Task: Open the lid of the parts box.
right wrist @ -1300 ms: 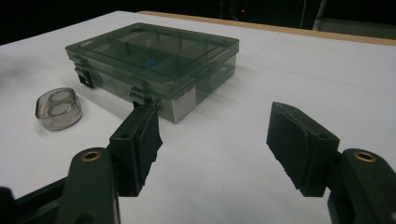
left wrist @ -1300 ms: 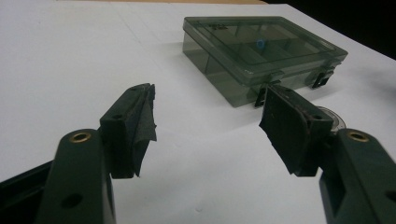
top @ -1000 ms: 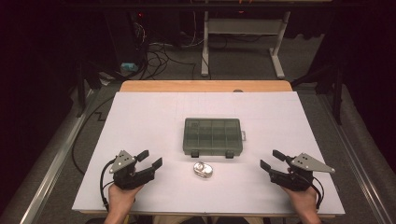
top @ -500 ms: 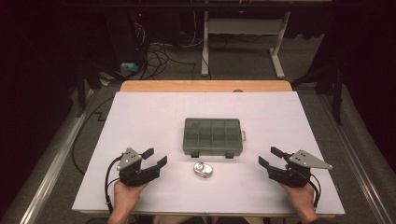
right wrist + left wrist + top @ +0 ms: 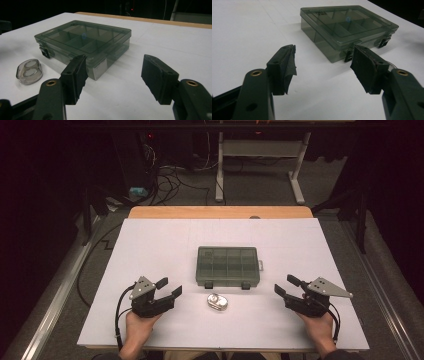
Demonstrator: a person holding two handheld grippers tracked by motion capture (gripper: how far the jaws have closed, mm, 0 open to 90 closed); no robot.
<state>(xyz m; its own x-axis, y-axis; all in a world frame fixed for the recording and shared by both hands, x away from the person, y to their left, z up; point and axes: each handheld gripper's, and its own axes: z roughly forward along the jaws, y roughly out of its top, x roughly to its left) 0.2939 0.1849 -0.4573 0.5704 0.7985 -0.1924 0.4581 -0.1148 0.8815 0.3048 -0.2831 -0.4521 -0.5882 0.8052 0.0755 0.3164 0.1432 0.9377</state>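
The left gripper [image 5: 169, 287] sits low on the left side of the table, held in the person's left hand [image 5: 137, 327]. Its jaws are wide apart and hold nothing. To its right, in the middle, lies a grey see-through box [image 5: 228, 266] with little rooms inside and its lid down. Two black clips are on its near side. Just in front of the box sits a small clear oval case [image 5: 218, 302] with two round things in it. It is apart from the box and between the two grippers. The right gripper [image 5: 287, 286] is at the right, jaws wide, holding nothing.

The table [image 5: 150, 245] has a white top with a wood strip at the far edge. The room behind is dark, with cables [image 5: 170, 175] on the floor and a white metal stand [image 5: 257, 150].

A label on the box lid is too small to read.
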